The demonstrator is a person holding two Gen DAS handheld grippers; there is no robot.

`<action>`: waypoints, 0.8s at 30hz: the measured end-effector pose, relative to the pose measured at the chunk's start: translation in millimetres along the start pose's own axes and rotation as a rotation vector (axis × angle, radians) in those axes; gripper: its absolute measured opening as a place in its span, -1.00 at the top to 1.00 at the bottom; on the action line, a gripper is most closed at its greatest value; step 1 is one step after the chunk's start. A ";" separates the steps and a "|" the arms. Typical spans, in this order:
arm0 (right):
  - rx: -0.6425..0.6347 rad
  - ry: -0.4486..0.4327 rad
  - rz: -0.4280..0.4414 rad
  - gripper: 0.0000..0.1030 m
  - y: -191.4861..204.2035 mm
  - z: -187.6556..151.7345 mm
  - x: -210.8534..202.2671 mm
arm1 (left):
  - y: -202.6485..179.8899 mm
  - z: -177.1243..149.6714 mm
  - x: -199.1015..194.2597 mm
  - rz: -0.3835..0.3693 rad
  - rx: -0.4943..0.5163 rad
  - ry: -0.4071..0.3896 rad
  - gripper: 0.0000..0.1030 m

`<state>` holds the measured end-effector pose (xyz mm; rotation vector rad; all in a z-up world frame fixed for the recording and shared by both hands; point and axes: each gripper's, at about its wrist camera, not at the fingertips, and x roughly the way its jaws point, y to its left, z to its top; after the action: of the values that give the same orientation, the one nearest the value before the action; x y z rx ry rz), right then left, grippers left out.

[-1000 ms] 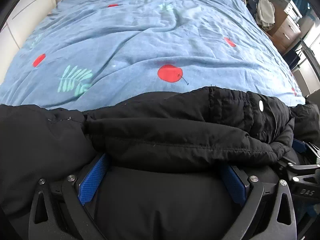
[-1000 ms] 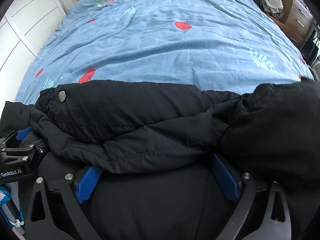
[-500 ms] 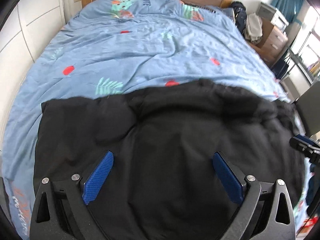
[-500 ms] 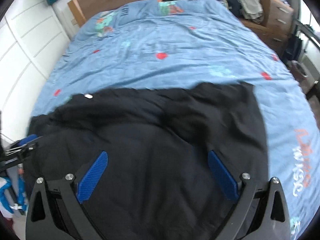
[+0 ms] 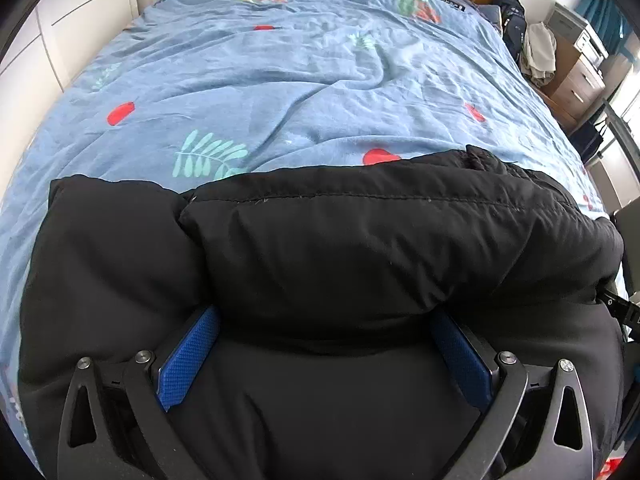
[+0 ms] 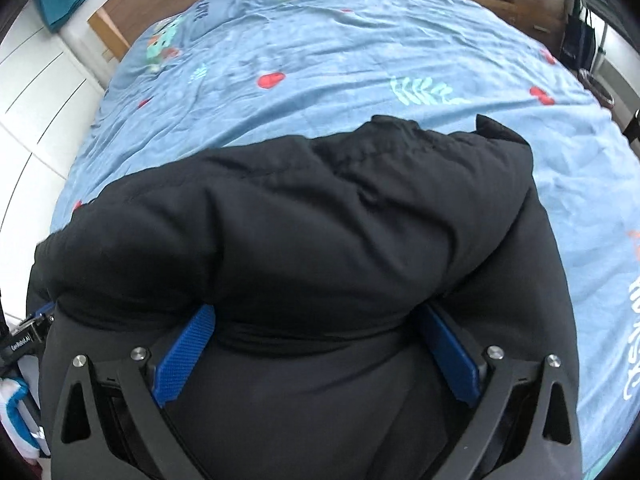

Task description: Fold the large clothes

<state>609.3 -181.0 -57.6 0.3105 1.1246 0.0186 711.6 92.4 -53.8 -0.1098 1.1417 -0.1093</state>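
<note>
A large black padded jacket [image 5: 360,248] lies on the near end of a bed with a blue patterned duvet [image 5: 300,80]. A puffy folded layer of it bulges over my left gripper [image 5: 324,320], whose blue pads [image 5: 188,364] stand wide apart; the fingertips are hidden under the fabric. In the right wrist view the jacket [image 6: 300,232] bulges the same way over my right gripper [image 6: 316,316], whose pads [image 6: 184,356] are also wide apart. Both grippers are open, pushed under the folded layer. The other gripper's edge shows at the left [image 6: 24,340].
The duvet [image 6: 380,60] stretches far beyond the jacket to a wooden headboard [image 6: 116,20]. White wardrobe doors [image 5: 60,20] run along the left. A wooden drawer unit [image 5: 580,80] with piled clothes stands to the right of the bed.
Half a second ago both grippers were raised with the jacket spread flat below. Now they are low again, with a thick folded layer of jacket over the open fingers.
</note>
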 end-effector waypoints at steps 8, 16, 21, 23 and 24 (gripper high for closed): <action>-0.002 0.028 -0.008 -1.00 -2.1 2.9 7.3 | 13.1 -2.5 -15.3 -0.052 -0.006 0.024 -0.99; -0.053 -0.025 -0.029 -0.99 -3.7 2.2 -50.1 | 46.0 -13.0 -69.4 0.000 -0.019 -0.037 -0.98; -0.103 -0.018 -0.018 -0.99 3.5 -15.9 -62.7 | 55.3 -29.8 -49.7 0.037 -0.031 -0.013 -0.98; -0.109 0.008 -0.052 -0.99 0.5 -22.0 -50.1 | 60.7 -31.9 -44.8 0.039 -0.043 -0.017 -0.98; -0.096 0.014 -0.050 -0.99 -3.5 -24.1 -45.6 | 64.3 -33.0 -43.2 0.037 -0.053 -0.019 -0.98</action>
<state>567.6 -186.5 -27.7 0.1966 1.1407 0.0308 665.8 161.1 -37.6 -0.1364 1.1275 -0.0451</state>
